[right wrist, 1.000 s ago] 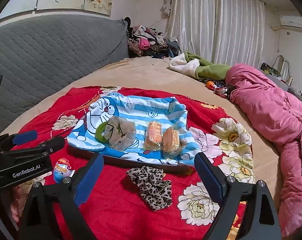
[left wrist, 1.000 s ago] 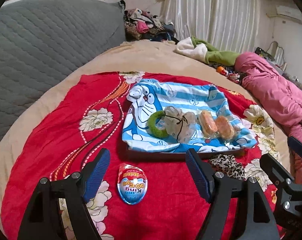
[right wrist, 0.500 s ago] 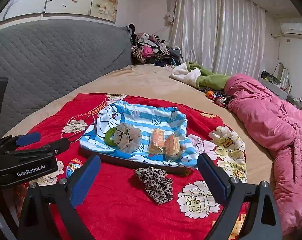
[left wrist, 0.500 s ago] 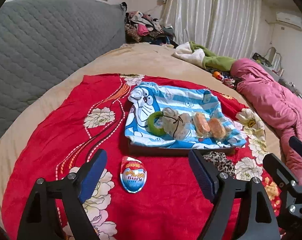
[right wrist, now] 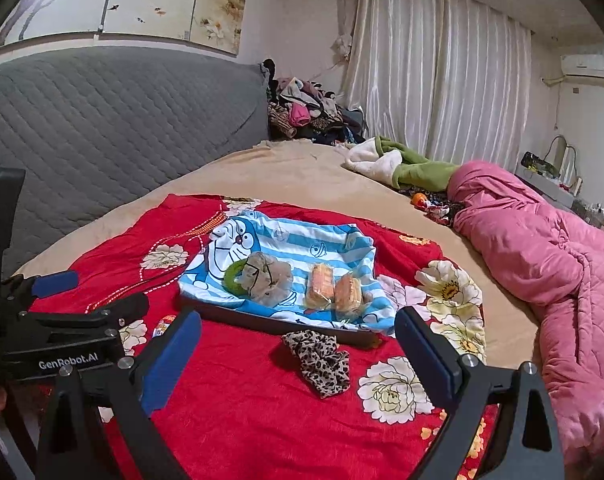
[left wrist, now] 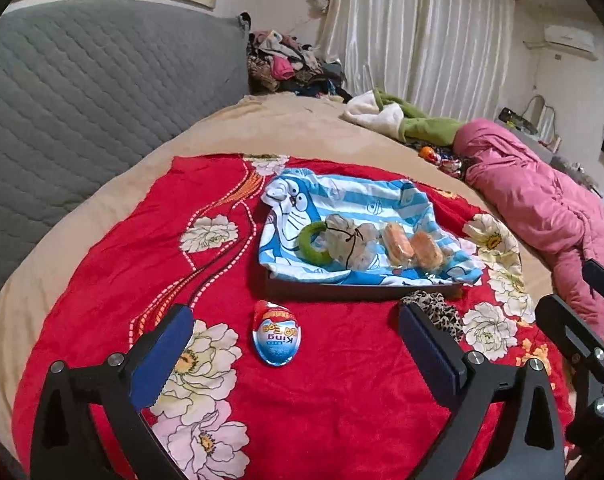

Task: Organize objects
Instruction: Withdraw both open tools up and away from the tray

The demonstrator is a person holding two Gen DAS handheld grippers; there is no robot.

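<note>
With both tongs, left opening and right spread, empty, the foil egg could roll off-grip on soft bedding.

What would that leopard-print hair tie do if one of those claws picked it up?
The hair tie lies crumpled in loose folds on the red blanket, so it would probably droop from the pads. Being thin fabric, it is likely light. It should not roll; its soft bunching may make a pinch easy.

Black hand-held gripper, blue pads
</note>
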